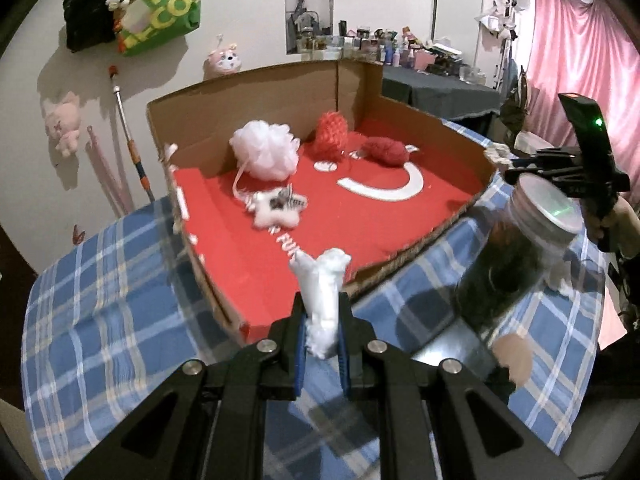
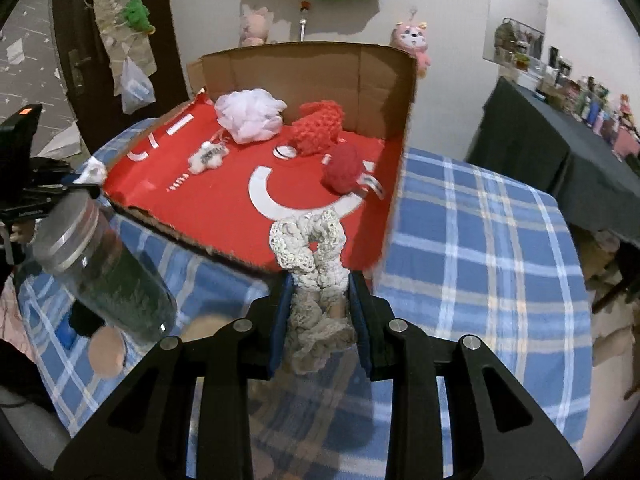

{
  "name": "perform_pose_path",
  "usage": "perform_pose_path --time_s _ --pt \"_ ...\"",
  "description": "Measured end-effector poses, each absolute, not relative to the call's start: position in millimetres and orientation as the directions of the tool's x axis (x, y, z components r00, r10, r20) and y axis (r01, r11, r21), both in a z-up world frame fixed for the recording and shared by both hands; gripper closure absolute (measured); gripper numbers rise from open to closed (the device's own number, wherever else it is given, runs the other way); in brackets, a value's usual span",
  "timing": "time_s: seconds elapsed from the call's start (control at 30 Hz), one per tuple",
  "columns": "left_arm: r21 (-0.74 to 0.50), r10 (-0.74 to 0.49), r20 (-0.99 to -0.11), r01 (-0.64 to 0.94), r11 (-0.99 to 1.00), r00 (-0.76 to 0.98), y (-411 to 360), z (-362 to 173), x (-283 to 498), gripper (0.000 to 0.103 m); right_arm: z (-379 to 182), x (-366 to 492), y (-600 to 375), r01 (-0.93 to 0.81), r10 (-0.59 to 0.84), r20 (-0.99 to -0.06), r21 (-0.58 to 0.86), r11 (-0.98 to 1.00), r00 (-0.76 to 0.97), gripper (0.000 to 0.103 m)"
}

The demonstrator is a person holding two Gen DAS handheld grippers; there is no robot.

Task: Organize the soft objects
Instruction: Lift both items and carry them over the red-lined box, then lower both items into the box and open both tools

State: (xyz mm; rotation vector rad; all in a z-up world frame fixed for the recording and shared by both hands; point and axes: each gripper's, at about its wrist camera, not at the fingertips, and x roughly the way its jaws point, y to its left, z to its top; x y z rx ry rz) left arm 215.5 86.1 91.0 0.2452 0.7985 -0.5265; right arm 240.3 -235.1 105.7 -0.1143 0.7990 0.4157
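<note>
The left gripper (image 1: 323,334) is clamped on a white fluffy piece (image 1: 322,300), blue pads pressing both its sides. The piece is long and narrow; its long axis runs along the fingers, its free end pointing up and away toward the box (image 1: 256,92), over the box's near edge. The right gripper (image 2: 320,316) is closed on a cream crochet piece (image 2: 310,256), also held lengthwise between the pads. Its far end forms a loop that points toward the box, over the box's torn front edge; its near end bunches between the fingers.

The box is an open cardboard tray with a red printed floor, brown walls at the back and one side, and a low ragged front. Inside lie a white mesh pouf (image 1: 266,150), a red crochet piece (image 1: 332,134) beside it, a red yarn ball (image 1: 386,151) apart from those, and a small white star (image 1: 278,209) in front of the pouf.

The box rests on a table under a blue plaid cloth (image 1: 100,320). A lidded jar (image 1: 516,256) with dark contents stands tilted in view between the grippers, near the box's front corner. Behind, a pale wall carries a green bag (image 1: 160,4) and pink plush toys (image 1: 62,122). A pink curtain (image 1: 580,36) hangs at the side, and a dark-covered counter (image 2: 560,152) holds many small bottles.
</note>
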Motion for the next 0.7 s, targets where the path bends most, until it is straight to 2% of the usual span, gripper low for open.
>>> perform_pose_path --time_s 0.23,0.57,0.7 --pt "-0.014 -0.357 -0.754 0.531 0.847 0.551 65.3 95.5 249.8 0.090 112.2 282.5 -195.6 -0.458 0.332 -0.746 0.041 0.888 0.577 0.076" --pt "-0.077 -0.351 -0.819 0.518 0.852 0.455 6.0 98.7 318.9 0.088 98.0 370.0 -143.9 -0.460 0.337 -0.841 0.121 0.880 0.424 0.076" --pt "-0.059 -0.302 -0.857 0.502 0.863 0.418 -17.8 87.5 350.5 0.088 89.8 395.5 -140.7 -0.440 0.325 -0.867 0.140 0.887 0.379 0.075"
